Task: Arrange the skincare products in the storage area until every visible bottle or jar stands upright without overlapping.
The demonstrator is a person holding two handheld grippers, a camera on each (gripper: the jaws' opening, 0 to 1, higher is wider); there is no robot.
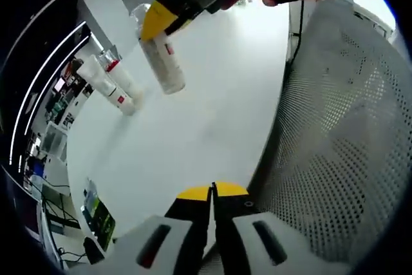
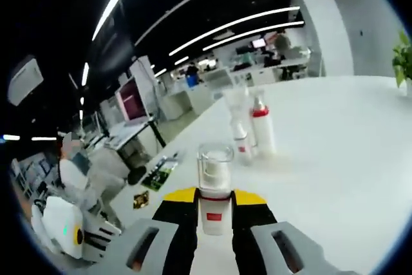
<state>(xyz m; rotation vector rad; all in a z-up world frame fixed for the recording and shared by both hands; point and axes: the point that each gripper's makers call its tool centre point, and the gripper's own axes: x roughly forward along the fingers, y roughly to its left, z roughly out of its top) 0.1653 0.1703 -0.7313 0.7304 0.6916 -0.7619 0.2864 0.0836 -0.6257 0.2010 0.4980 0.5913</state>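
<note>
My right gripper (image 2: 214,201) is shut on a white bottle with a clear cap (image 2: 214,185) and a small red label, held over the white table (image 2: 335,152). The left gripper view has that same bottle (image 1: 165,62) hanging from the right gripper (image 1: 161,20), which comes in from the top in a person's hand. Beyond it a white tube (image 2: 239,123) and a white bottle with a red collar (image 2: 261,127) stand upright side by side. In the left gripper view the tube (image 1: 100,78) and the red-collared bottle (image 1: 122,75) are to the left. My left gripper (image 1: 213,190) is shut with nothing between its jaws, low at the table's near edge.
A white perforated chair back (image 1: 341,146) rises at the right of the left gripper view. Dark small items (image 2: 158,173) lie near the table's far left edge. A person (image 2: 77,172) sits beyond the table. A green plant (image 2: 404,56) stands at the right edge.
</note>
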